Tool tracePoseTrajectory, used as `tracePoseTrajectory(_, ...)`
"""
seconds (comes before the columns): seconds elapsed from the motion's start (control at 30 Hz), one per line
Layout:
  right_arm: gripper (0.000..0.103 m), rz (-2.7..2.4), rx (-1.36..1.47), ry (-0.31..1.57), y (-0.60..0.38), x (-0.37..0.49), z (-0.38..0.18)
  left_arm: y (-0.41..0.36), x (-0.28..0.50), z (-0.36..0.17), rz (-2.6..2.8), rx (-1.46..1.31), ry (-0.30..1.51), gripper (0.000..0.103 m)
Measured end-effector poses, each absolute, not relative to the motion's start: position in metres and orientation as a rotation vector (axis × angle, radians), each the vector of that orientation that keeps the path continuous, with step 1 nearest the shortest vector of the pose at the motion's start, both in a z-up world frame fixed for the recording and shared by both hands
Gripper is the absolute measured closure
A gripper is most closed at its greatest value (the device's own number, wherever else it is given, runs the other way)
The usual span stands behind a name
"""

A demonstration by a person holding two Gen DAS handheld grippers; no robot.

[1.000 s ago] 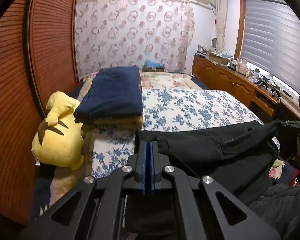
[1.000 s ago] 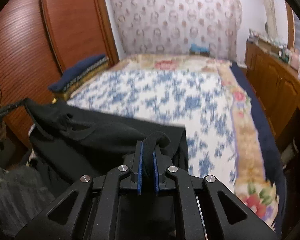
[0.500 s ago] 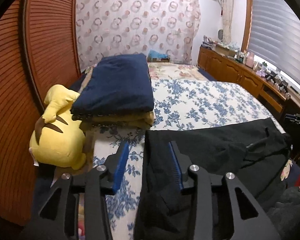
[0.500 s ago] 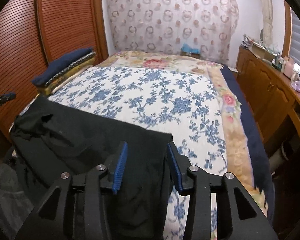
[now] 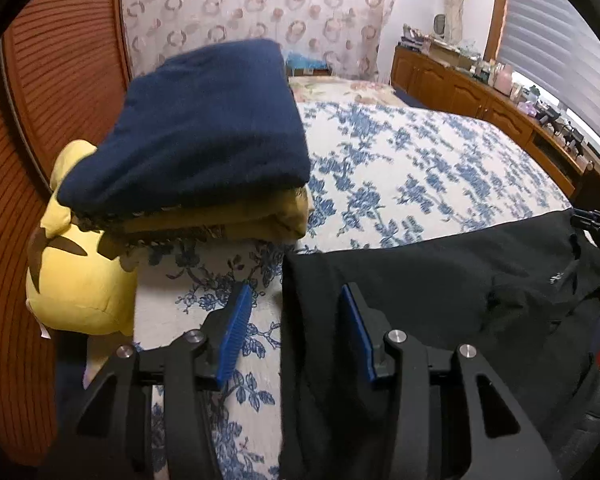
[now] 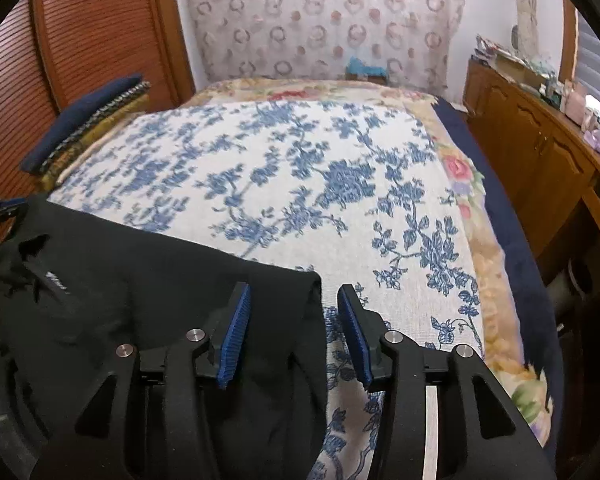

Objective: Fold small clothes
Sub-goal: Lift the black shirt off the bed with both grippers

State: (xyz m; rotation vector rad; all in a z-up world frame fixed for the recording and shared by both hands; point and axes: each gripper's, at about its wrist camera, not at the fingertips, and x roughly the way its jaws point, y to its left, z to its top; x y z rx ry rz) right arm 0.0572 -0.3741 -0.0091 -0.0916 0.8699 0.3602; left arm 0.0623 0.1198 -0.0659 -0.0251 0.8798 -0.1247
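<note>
Black garment lies flat on the blue-flowered bedspread, spread across the lower half of both views. In the left wrist view it fills the lower right; its left edge runs down the frame just right of centre. In the right wrist view it fills the lower left, its corner ending near the frame's middle.

Left gripper: jaws spread, having just been opening. Garment's left edge lies between the blue pads; neither pad presses on it. The left pad sits over bare bedspread, the right over black cloth.

Right gripper: jaws spread, likewise just been opening. Garment's right corner lies between the pads, not pinched. Right pad over bedspread, left pad over cloth.

Surroundings, left wrist view: navy folded blanket stacked on a mustard one, upper left of centre, slightly blurred. Yellow plush toy just beside the stack at the left edge. Wooden slatted door behind, far left. Patterned curtain at top. Wooden cabinets with clutter along the upper right, beneath a window blind.

A small white mark shows on the garment in the right wrist view, left side; too small to read.
</note>
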Motion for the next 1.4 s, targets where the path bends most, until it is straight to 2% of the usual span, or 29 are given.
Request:
tracePoseTrajectory(0.17, 0.047, 0.361, -0.074, 0.883, -0.378, 0.062, -0.016, 0.121, 0.068, -0.073, -0.133, -0.032, 0.907, 0.057)
tracePoseTrajectory(0.43, 0.044, 0.362, -0.089, 0.886, -0.374, 0.061, -0.018, 0.122, 0.069, -0.076, -0.137, -0.025, 0.907, 0.051)
tracePoseTrajectory(1.2, 0.043, 0.395, -0.107, 0.887, -0.371, 0.061, -0.019, 0.117, 0.088, -0.07, -0.184, -0.035, 0.937, 0.051)
tracePoseTrajectory(1.23, 0.043, 0.4, -0.111, 0.888, -0.37, 0.061, -0.019, 0.117, 0.088, -0.07, -0.201, -0.042, 0.941, 0.052)
tracePoseTrajectory(1.33, 0.043, 0.434, -0.135, 0.893, -0.365, 0.06, -0.019, 0.114, 0.085, -0.072, -0.231, -0.045, 0.946, 0.063)
tracePoseTrajectory(1.4, 0.048, 0.456, -0.154, 0.895, -0.36, 0.058, -0.019, 0.111, 0.082, -0.072, -0.248, -0.042, 0.94, 0.075)
